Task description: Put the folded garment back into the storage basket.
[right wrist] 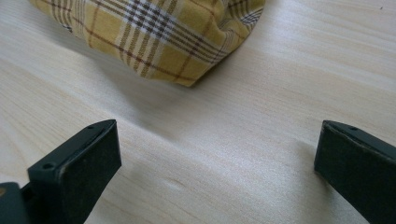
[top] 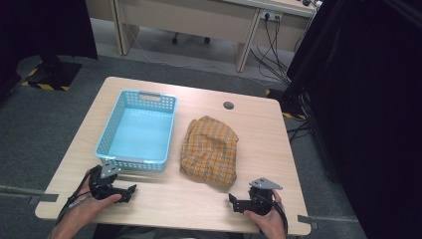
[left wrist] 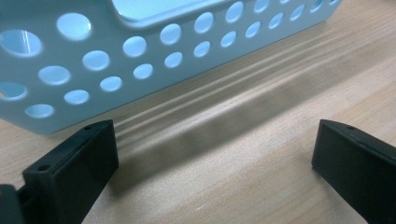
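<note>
A crumpled yellow plaid cloth (top: 209, 149) lies on the wooden table (top: 249, 124), right of an empty light-blue perforated basket (top: 137, 129). My left gripper (top: 130, 191) rests near the table's front left, just in front of the basket, open with nothing between its jaws. In the left gripper view the basket's holed wall (left wrist: 154, 51) stands close ahead. My right gripper (top: 233, 203) rests at the front right, open and empty. In the right gripper view the cloth's near edge (right wrist: 154, 37) lies a short way beyond the jaws.
A round cable hole (top: 228, 105) sits near the table's far edge. Beyond the table stand a wooden desk (top: 199, 20) and hanging cables (top: 273, 45). A black curtain (top: 368, 99) runs along the right side.
</note>
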Motion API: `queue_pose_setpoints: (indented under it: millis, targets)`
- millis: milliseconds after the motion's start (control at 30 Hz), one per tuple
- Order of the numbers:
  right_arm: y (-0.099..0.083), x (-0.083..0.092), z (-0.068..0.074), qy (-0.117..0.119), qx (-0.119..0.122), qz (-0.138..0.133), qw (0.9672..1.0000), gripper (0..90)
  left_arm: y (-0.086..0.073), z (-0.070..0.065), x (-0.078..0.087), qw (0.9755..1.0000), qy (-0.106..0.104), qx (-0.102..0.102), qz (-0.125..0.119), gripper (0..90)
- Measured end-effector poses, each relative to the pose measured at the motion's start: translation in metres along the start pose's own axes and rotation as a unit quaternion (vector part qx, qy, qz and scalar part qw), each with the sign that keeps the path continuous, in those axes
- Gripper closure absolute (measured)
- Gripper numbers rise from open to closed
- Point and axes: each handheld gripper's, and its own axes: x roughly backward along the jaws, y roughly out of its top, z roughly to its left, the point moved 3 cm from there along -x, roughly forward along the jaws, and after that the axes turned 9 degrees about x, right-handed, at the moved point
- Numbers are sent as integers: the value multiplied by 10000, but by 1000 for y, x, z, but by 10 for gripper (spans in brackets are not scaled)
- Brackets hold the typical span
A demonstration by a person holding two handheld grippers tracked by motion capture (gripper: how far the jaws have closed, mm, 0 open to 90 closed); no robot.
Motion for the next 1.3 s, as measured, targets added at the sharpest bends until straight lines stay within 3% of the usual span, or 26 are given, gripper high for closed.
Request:
queue_pose_setpoints:
  millis: [767,1033,1300]
  targets:
    - [8,3,1,183,-1,-212,9996,32,0,0,0,10000,0,2,0,0]
    - [12,6,1,373,-163,-377,9985,32,0,0,0,10000,-1,2,1,0]
    - [17,6,1,419,-154,-440,9980,32,0,0,0,10000,0,2,0,0]
